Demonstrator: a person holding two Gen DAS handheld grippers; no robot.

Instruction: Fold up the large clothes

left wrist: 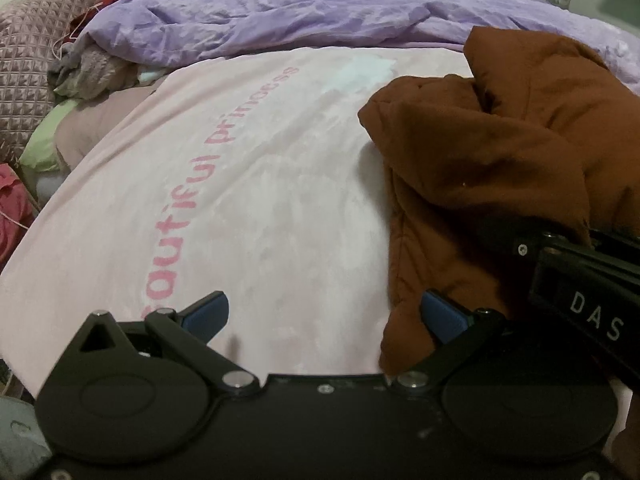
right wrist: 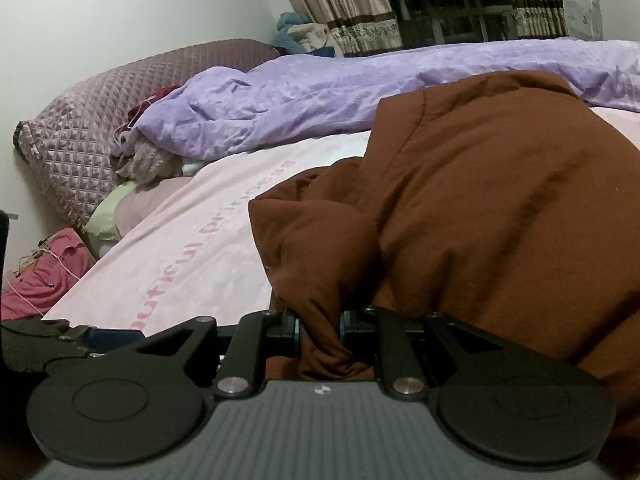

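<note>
A large brown padded garment (left wrist: pixel 492 160) lies bunched on the right side of a pink bed sheet (left wrist: pixel 248 208). In the left wrist view my left gripper (left wrist: pixel 325 315) is open just above the sheet. Its right blue pad (left wrist: pixel 444 316) rests against the garment's near edge, and nothing is between the pads. In the right wrist view my right gripper (right wrist: pixel 319 333) is shut on a fold of the brown garment (right wrist: pixel 480 208), which bulges up in front of the camera. The right gripper's black body (left wrist: pixel 580 280) reaches into the cloth from the right, its tips hidden.
The sheet bears pink lettering (left wrist: pixel 188 208). A crumpled purple duvet (left wrist: pixel 304 16) lies across the far side of the bed. A quilted mauve pillow (right wrist: pixel 92 120) and a small heap of clothes (left wrist: pixel 88 72) sit at the far left. A pink-red cloth (right wrist: pixel 44 272) lies beside the bed.
</note>
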